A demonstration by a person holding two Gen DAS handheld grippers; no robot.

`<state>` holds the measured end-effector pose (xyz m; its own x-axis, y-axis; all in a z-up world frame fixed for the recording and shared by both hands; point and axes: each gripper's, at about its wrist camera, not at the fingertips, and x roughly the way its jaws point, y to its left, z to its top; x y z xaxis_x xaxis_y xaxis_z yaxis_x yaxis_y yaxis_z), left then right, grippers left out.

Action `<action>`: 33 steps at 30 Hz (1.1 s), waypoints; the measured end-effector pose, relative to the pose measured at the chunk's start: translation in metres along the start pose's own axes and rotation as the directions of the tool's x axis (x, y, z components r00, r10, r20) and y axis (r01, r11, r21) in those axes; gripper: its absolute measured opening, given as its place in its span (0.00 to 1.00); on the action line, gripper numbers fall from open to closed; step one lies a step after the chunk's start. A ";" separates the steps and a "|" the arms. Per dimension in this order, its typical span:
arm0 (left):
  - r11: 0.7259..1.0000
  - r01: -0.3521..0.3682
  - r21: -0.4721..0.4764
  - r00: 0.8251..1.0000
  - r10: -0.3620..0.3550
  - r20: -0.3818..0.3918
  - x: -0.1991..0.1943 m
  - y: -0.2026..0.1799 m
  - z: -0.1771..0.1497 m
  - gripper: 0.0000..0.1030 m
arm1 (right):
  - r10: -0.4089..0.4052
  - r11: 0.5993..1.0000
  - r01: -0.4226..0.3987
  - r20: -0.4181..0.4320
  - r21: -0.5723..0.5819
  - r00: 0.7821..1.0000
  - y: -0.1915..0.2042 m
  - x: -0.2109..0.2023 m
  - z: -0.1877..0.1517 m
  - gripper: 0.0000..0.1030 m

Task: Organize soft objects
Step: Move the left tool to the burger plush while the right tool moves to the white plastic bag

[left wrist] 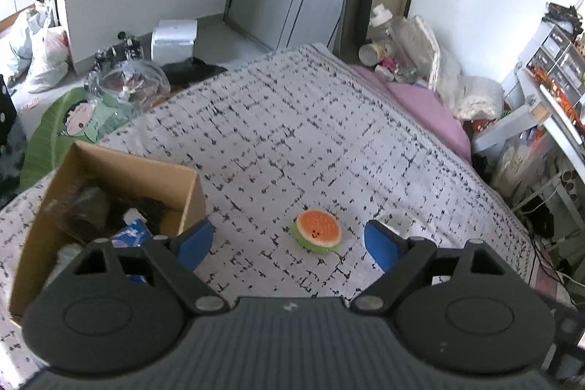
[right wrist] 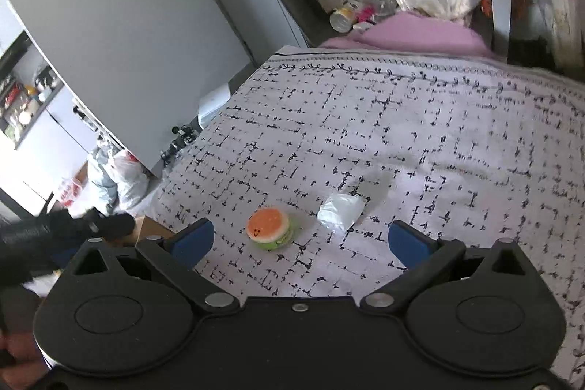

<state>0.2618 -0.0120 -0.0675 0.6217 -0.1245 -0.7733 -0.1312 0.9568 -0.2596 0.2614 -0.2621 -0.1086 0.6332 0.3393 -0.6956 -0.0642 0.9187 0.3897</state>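
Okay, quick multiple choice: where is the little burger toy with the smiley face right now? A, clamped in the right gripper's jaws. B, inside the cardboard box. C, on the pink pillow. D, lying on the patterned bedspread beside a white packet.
D: the burger toy lies on the patterned bedspread with the white packet close beside it, clear of both grippers.

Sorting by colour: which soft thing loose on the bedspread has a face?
The burger-shaped toy, orange-topped with a smiley; the white pouch beside it is plain.
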 end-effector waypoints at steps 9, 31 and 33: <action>1.000 0.010 0.006 1.000 -0.010 -0.027 0.033 -0.009 -0.005 0.86 | 0.013 0.995 -0.009 -0.037 0.099 0.999 -0.026 0.018 0.008 1.00; 0.994 0.014 -0.104 0.992 -0.027 -0.127 0.130 -0.012 -0.012 0.68 | 0.034 0.961 0.020 -0.190 0.277 0.981 -0.056 0.096 0.018 0.86; 0.994 0.021 -0.111 0.990 -0.036 -0.135 0.138 -0.013 -0.012 0.67 | 0.031 0.960 0.028 -0.204 0.279 0.979 -0.057 0.105 0.018 0.85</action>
<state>0.3398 -0.0446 -0.1781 0.5160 -0.1937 -0.8344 -0.2030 0.9187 -0.3388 0.3455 -0.2825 -0.1926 0.4606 0.4019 -0.7914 0.1714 0.8346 0.5236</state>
